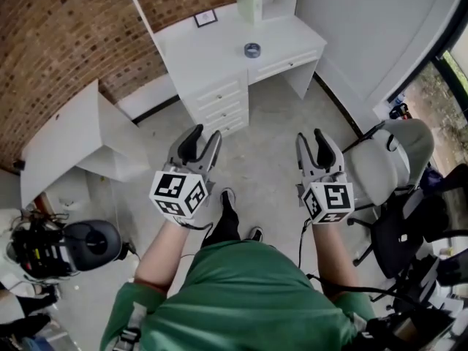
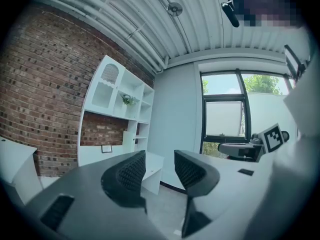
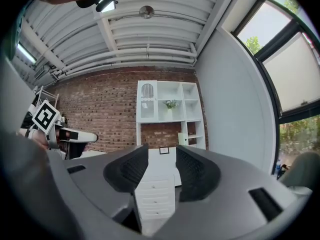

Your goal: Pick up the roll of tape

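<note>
Rough brick wall [image 1: 66,42] meets smooth desk [image 1: 212,50]; right tongs [image 1: 311,140] are matt plastic.

**Tape on the desk, grippers well short of it**

The roll of tape [image 1: 251,50] lies on the desk [image 1: 197,46], right of centre. A picture frame [image 1: 205,17] stands behind it to the left. A drawer stack [image 1: 223,101] sits under the desk. The left gripper [image 1: 203,139] and the right gripper [image 1: 311,139] are side by side, well apart from the desk. An office chair [image 1: 387,167] stands to their right.
</note>
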`<state>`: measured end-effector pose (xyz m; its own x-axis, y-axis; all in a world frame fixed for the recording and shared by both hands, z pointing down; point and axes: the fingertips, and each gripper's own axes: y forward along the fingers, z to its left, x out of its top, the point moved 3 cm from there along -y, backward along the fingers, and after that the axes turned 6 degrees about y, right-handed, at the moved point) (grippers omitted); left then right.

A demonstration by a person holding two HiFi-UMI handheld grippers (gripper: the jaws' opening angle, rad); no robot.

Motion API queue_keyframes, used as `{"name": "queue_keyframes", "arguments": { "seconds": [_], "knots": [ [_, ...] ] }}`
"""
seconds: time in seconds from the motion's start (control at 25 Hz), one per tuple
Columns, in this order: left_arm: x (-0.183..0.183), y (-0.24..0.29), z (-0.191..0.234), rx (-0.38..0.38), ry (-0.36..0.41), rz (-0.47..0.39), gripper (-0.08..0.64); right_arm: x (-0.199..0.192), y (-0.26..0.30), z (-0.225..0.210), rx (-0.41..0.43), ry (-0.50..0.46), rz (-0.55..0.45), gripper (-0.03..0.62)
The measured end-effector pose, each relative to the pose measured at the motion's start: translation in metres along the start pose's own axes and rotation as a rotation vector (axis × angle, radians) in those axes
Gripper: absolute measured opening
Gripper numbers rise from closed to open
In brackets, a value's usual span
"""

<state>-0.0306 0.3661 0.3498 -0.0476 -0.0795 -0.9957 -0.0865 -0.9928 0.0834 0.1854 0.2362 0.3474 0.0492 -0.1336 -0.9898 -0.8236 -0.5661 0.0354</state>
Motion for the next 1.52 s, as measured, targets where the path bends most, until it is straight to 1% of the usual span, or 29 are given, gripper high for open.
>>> {"name": "queue_keyframes", "arguments": {
  "seconds": [0.16, 0.36, 0.6, 0.8, 1.0, 1.2, 1.36, 1.52],
  "knots": [
    [-0.012, 0.028, 0.027, 0.001, -0.026, 0.004, 0.190, -0.009, 0.035, -0.007, -0.006, 0.001, 0.028, 0.173],
    [-0.023, 0.073, 0.078, 0.002, -0.058, -0.004, 0.190, -0.013, 0.092, -0.016, -0.030, -0.018, 0.040, 0.173],
    [-0.023, 0.140, 0.141, -0.033, -0.063, 0.003, 0.190, -0.010, 0.166, -0.027, -0.085, -0.024, 0.080, 0.173],
    [-0.030, 0.191, 0.185, -0.068, -0.101, 0.018, 0.190, -0.009, 0.213, -0.037, -0.142, -0.024, 0.107, 0.173],
    [-0.036, 0.237, 0.203, -0.122, -0.118, 0.033, 0.190, -0.010, 0.244, -0.048, -0.190, -0.019, 0.124, 0.173],
    [-0.047, 0.274, 0.206, -0.152, -0.127, 0.065, 0.190, -0.020, 0.265, -0.067, -0.209, 0.000, 0.152, 0.173],
    [-0.053, 0.306, 0.205, -0.148, -0.115, 0.089, 0.190, -0.030, 0.292, -0.093, -0.193, 0.025, 0.160, 0.173],
    [-0.056, 0.338, 0.204, -0.103, -0.100, 0.114, 0.190, -0.041, 0.324, -0.128, -0.144, 0.072, 0.167, 0.173]
  ]
}}
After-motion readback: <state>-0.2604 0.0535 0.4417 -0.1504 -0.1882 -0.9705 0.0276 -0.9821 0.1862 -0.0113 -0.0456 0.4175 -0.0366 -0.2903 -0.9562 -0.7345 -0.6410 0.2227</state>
